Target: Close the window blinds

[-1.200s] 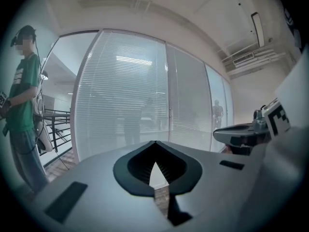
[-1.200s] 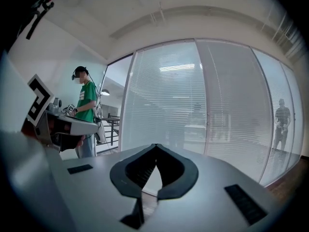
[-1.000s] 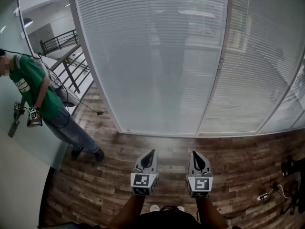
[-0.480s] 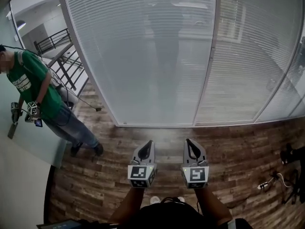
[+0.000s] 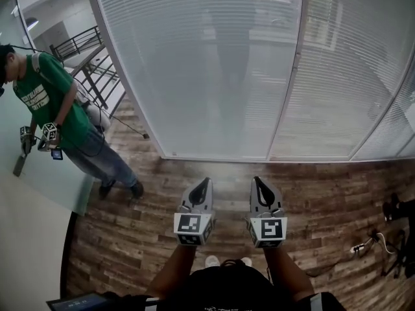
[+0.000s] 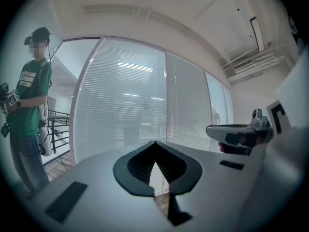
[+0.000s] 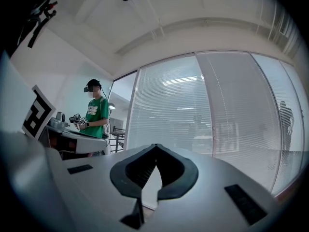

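White slatted blinds (image 5: 207,63) hang over the glass wall ahead, and a second panel (image 5: 350,76) hangs right of a grey upright frame post (image 5: 290,83). The slats look turned nearly flat, with dim shapes showing through. In the head view my left gripper (image 5: 206,181) and right gripper (image 5: 257,180) are side by side over the wood floor, pointing at the foot of the blinds and well short of them. Both are shut with nothing between the jaws. The left gripper (image 6: 155,142) and right gripper (image 7: 155,145) show their tips meeting in their own views, with the blinds (image 6: 125,105) beyond.
A person in a green shirt (image 5: 48,99) stands at the left holding other grippers, beside a glass partition and a black railing (image 5: 84,41). Cables and a plug (image 5: 363,246) and a dark object (image 5: 399,209) lie on the floor at the right.
Both grippers sit a little higher in the head view than a second ago, the right one most. They stay shut. The person at the left has shifted slightly.
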Motion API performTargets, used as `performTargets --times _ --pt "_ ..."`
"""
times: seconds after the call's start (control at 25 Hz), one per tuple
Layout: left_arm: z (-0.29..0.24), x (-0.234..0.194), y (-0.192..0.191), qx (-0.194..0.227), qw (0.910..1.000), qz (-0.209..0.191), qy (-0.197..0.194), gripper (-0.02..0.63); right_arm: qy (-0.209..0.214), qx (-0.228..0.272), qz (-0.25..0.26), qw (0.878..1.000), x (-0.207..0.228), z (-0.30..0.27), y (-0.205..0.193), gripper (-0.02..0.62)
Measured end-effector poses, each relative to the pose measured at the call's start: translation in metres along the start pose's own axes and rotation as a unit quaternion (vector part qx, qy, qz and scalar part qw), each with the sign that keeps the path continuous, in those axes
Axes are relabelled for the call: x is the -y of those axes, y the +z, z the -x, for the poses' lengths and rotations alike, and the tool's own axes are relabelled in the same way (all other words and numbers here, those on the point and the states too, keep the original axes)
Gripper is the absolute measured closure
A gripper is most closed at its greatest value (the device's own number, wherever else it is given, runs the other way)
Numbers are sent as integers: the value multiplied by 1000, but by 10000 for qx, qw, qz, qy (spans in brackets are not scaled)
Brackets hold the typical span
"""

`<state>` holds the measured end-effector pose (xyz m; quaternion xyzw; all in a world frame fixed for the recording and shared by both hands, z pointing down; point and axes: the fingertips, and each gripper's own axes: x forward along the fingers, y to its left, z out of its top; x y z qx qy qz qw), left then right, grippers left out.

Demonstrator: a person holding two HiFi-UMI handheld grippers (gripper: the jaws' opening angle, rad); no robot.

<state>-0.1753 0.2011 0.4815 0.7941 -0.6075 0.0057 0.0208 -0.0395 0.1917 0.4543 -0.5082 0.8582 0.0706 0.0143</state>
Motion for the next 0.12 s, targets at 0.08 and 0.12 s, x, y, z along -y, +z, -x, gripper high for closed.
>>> performTargets --times 0.08,0.12 --pt "0 -1 1 -34 10000 -9 29 611 -12 -12 -44 10000 1 -2 -2 592" --pt "0 -2 1 -50 10000 -19 38 611 -23 -26 -67 10000 1 -2 -4 593"
